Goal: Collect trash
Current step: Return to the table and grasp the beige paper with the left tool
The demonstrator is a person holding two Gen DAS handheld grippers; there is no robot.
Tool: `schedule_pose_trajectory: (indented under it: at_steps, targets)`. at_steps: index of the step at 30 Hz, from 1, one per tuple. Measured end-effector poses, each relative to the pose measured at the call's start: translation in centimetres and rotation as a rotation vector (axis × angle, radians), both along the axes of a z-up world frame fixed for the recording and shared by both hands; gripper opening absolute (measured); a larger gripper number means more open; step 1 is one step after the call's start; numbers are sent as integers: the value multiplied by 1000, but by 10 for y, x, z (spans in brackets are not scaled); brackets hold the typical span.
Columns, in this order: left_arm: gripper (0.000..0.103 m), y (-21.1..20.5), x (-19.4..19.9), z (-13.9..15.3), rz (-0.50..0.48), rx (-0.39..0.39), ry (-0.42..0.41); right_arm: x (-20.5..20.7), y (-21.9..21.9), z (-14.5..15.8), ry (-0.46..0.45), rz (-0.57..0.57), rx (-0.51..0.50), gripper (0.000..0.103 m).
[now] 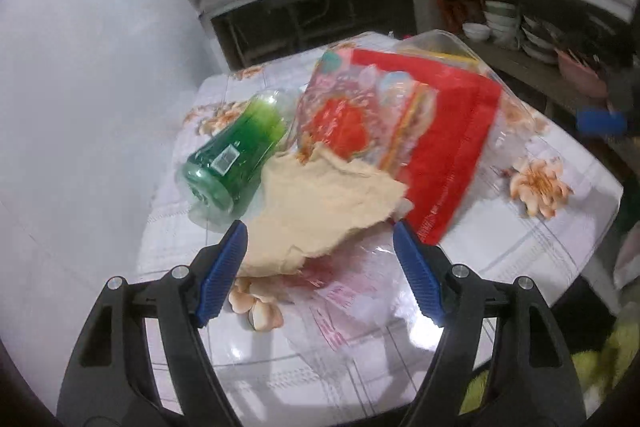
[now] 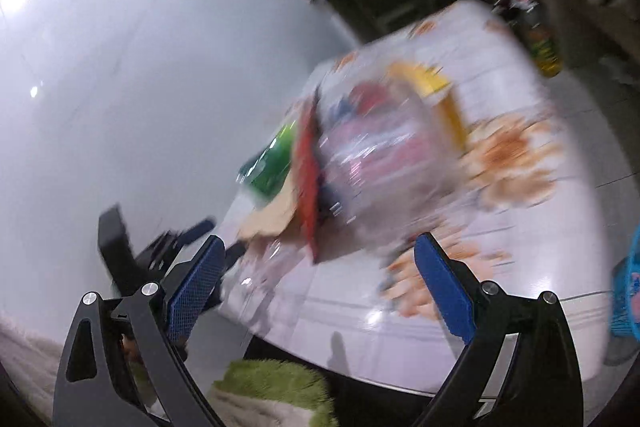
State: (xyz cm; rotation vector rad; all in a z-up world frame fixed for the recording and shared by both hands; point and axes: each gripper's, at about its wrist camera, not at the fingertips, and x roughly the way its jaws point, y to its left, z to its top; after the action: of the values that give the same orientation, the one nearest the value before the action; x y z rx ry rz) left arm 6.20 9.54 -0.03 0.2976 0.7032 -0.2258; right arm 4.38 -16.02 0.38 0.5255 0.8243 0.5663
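Note:
A pile of trash lies on the flower-patterned table [image 1: 560, 247]: a green plastic bottle [image 1: 232, 155] on its side at left, a crumpled beige paper [image 1: 324, 203] in front, and a red and clear plastic wrapper [image 1: 420, 131] at right. My left gripper [image 1: 320, 239] is open, its fingertips on either side of the beige paper's near edge. My right gripper [image 2: 320, 247] is open and empty, near the table's front edge, facing the same pile. The right wrist view is blurred; the bottle [image 2: 272, 163], the paper [image 2: 272, 219] and the wrapper [image 2: 384, 155] show in it.
A white wall stands left of the table. A counter with shelves of bowls [image 1: 500, 23] runs behind. A blue basket [image 2: 628, 299] sits at the right of the table. A green mat [image 2: 276, 387] lies on the floor below the table's front edge. The left gripper [image 2: 168, 247] shows at left.

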Motion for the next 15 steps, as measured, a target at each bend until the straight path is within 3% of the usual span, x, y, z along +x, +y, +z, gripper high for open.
schedule_pose_trajectory:
  at_steps: [5, 10, 15]
  targets:
    - [71, 27, 38, -7, 69, -215, 102, 4, 33, -6, 30, 69, -31, 93]
    - [71, 35, 64, -32, 109, -212, 200, 18, 56, -8, 48, 105, -49, 93]
    - [49, 40, 71, -43, 115, -252, 253, 25, 79, -6, 39, 139, -106, 93]
